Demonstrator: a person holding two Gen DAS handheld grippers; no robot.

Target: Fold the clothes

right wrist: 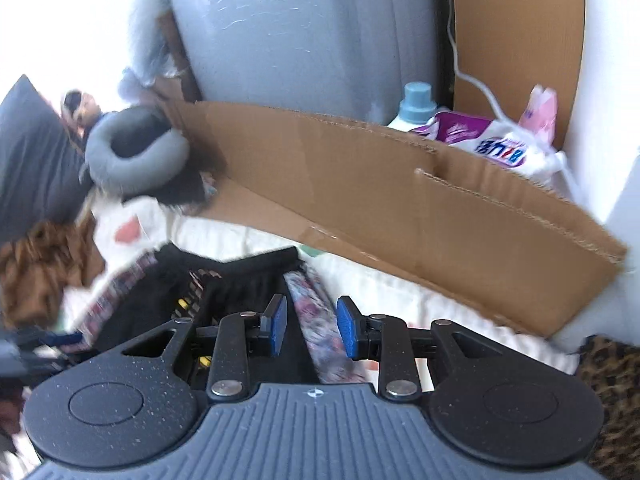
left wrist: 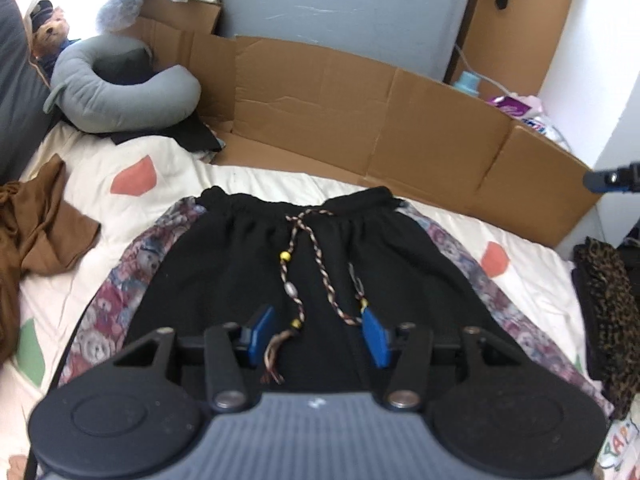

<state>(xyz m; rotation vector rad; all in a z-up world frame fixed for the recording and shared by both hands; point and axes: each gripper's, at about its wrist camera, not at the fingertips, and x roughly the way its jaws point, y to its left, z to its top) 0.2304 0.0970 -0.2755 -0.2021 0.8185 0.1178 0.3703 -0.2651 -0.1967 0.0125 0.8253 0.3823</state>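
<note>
Black shorts (left wrist: 256, 264) lie flat on the bedsheet (left wrist: 92, 200), drawstring (left wrist: 308, 264) loose; left gripper (left wrist: 318, 334) and right gripper (right wrist: 310, 328) hover parted, empty. Best to pinch matching side hems, folding evenly.

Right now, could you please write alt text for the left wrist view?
Black shorts with teddy-print side panels lie flat on a cream patterned bedsheet, the braided beaded drawstring trailing toward the open, empty left gripper. A brown cardboard sheet stands behind; a grey neck pillow sits far left.
</note>
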